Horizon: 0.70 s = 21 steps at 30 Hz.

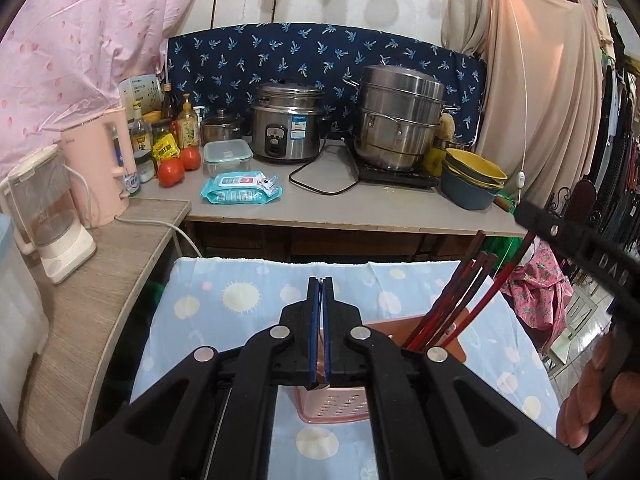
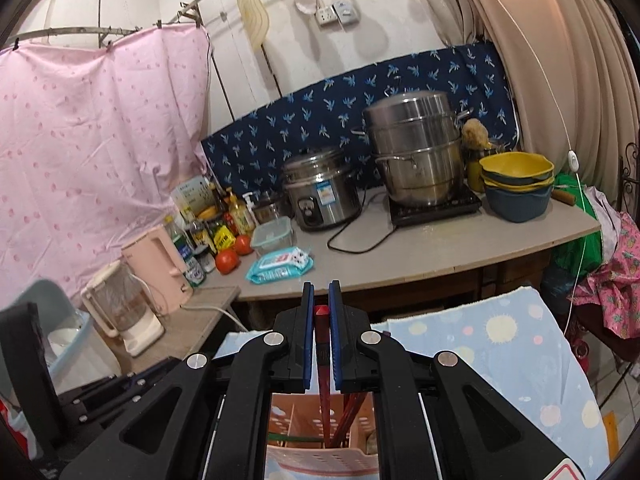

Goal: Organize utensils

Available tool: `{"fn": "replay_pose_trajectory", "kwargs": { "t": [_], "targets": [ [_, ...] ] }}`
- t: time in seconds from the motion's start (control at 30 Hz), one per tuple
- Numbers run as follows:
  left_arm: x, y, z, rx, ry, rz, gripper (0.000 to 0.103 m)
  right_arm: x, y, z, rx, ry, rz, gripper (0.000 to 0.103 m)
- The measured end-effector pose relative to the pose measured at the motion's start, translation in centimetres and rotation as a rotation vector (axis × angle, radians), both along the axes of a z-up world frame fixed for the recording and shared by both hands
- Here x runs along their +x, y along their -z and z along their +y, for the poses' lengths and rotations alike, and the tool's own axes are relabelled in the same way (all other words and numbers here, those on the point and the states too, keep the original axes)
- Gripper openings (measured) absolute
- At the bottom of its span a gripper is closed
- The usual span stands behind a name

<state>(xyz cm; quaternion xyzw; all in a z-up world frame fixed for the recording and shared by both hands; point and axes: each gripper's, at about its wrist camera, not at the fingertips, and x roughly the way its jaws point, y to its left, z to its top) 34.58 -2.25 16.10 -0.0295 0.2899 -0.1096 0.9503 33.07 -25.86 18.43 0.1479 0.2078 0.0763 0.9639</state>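
My left fingers (image 1: 320,292) are pressed together with nothing between them, hovering over the near rim of the pink holder (image 1: 332,404) that stands on the blue spotted cloth (image 1: 240,296). My right fingers (image 2: 321,308) are pinching one red chopstick (image 2: 323,360) near its top end, its lower end reaching down into a compartment of the pink holder (image 2: 316,460). From the left side I count roughly five red and dark chopsticks (image 1: 452,308) leaning upright in the holder's right part, though they overlap and I cannot be sure of the number. Beyond the cloth, the counter (image 1: 320,204) carries one rice cooker (image 1: 288,124), one tall stacked steel pot (image 1: 398,116), two tomatoes (image 1: 171,172), one pack of wipes (image 1: 240,188), one lidded plastic box (image 1: 227,152), one pink kettle (image 1: 100,160) and a stack of yellow and blue bowls (image 1: 474,178)
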Motion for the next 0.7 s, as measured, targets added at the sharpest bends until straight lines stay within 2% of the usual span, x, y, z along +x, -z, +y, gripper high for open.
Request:
{"fn": "replay_pose_trajectory", "kwargs": {
  "t": [0.1,0.17,0.23,0.33,0.53,0.7],
  "targets": [
    [-0.1,-0.3,0.3,-0.012,-0.017,-0.013,0.003,0.0,0.3,-0.1,0.001,0.003,0.004,0.011],
    [-0.2,-0.5,0.3,-0.014,-0.025,-0.018,0.008,-0.4,0.2,-0.2,0.003,0.01,-0.001,0.023],
    [-0.3,-0.7,0.5,-0.017,-0.035,-0.023,0.024,-0.8,0.1,-0.4,0.005,0.015,-0.007,0.026],
    [-0.8,-1.0,0.6,-0.017,-0.046,-0.029,0.032,-1.5,0.2,-0.8,0.012,0.019,-0.002,0.026],
    [-2.5,-1.3,0.8,-0.029,-0.048,-0.029,0.034,-3.6,0.6,-1.4,0.017,0.024,0.014,0.028],
    [-4.6,-1.3,0.8,-0.032,-0.047,-0.026,0.036,-6.1,1.4,-1.7,0.026,0.02,0.038,0.034]
  ]
}}
